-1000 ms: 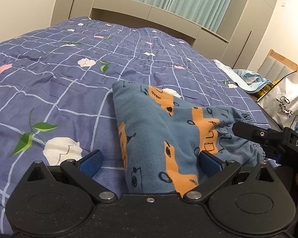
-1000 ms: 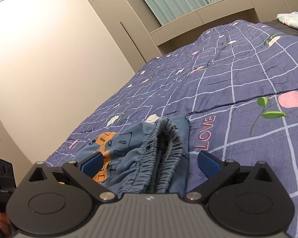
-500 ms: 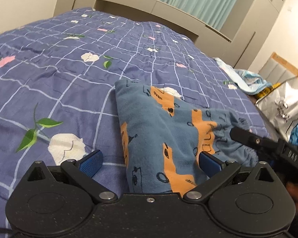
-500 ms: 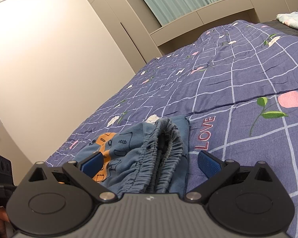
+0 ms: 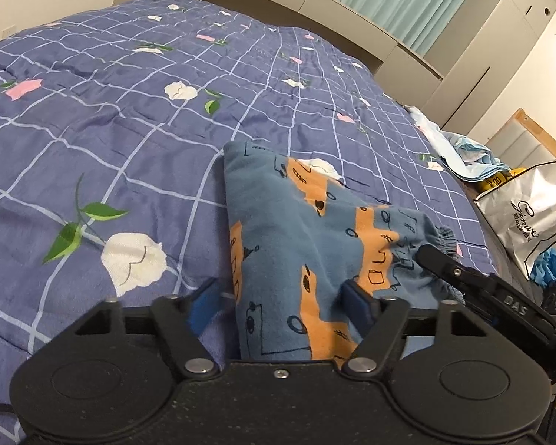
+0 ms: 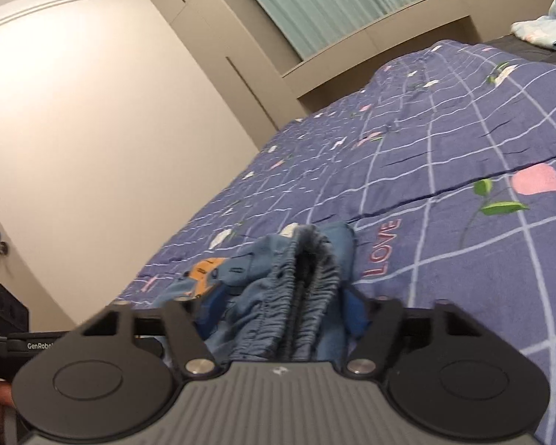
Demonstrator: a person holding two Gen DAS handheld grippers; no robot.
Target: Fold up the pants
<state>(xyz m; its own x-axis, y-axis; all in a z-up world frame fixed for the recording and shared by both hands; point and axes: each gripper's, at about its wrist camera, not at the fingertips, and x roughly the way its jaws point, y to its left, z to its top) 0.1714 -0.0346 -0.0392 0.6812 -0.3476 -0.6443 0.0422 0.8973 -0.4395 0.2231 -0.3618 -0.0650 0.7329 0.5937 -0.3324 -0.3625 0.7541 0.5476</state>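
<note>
Blue pants (image 5: 296, 230) with orange patches and black doodles lie folded on a purple checked quilt (image 5: 129, 129). My left gripper (image 5: 280, 302) straddles their near edge. Its jaws are closing: the right pad touches the cloth and the left pad stands clear on the quilt. At the right, one of the right gripper's fingers (image 5: 441, 263) rests on the gathered waistband. In the right wrist view, the elastic waistband of the pants (image 6: 278, 296) bunches up between the pads of my right gripper (image 6: 281, 311). Those jaws are closing too and are just reaching the cloth.
A silver shopping bag (image 5: 526, 215) and a heap of light blue clothes (image 5: 467, 152) sit past the bed's right side. A beige headboard shelf (image 5: 315, 3) with curtains above runs along the far end. A plain wall (image 6: 92, 129) flanks the other side.
Both grippers' jaws have narrowed from wide open toward the pants between them. The left wrist view has rolled slightly. Neither hand has shifted much.
</note>
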